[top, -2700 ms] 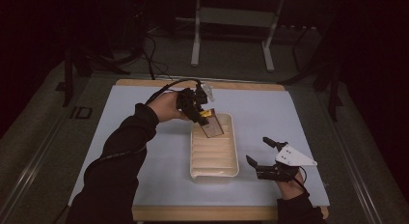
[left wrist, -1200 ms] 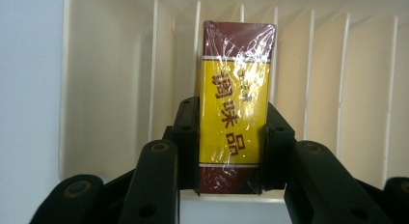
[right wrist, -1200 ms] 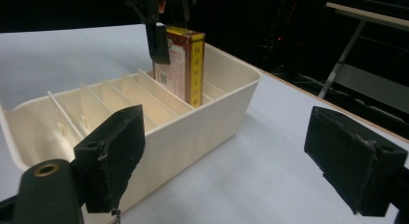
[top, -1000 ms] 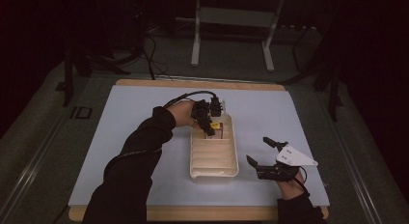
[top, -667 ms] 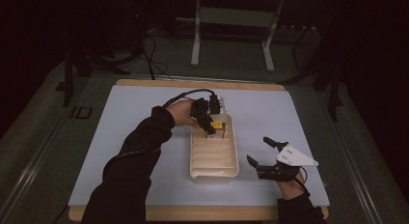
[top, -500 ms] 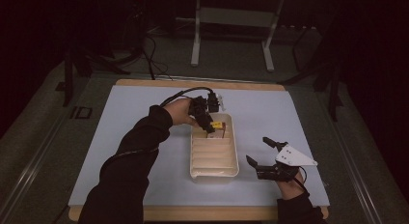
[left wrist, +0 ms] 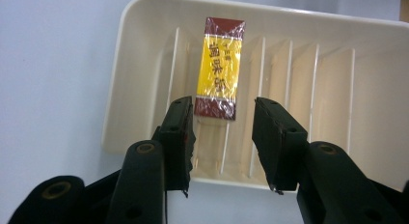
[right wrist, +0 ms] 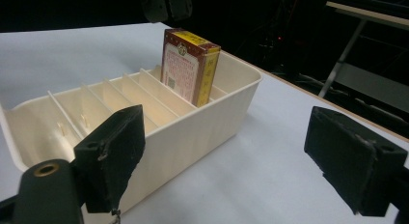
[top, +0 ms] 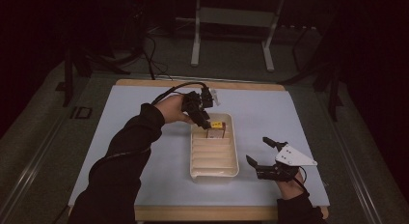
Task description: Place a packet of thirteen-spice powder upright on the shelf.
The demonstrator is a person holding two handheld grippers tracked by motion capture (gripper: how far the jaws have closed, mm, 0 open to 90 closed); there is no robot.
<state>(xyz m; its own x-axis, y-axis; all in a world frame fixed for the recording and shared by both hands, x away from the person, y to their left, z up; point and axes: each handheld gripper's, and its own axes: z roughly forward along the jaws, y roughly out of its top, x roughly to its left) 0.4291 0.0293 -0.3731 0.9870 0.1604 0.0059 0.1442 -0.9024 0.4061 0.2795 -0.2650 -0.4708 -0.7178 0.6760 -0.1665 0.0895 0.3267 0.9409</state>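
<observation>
Above the tray [top: 214,172], left gripper [left wrist: 223,132] hangs open; box [left wrist: 219,68] stands slotted; right gripper [top: 266,155] open, idle.

Lighting is uneven. In the high view the pale table top [top: 120,118] is evenly lit from above, while the room from nine through twelve to three o'clock falls into near-black with a reddish cast. That picture is soft and grainy. In the left gripper view the cream tray [left wrist: 144,21] is bright, and glare streaks the box wrapper [left wrist: 218,60]; the near jaws are slightly blurred. In the right gripper view the background at twelve to three o'clock is dark and unfocused.
</observation>
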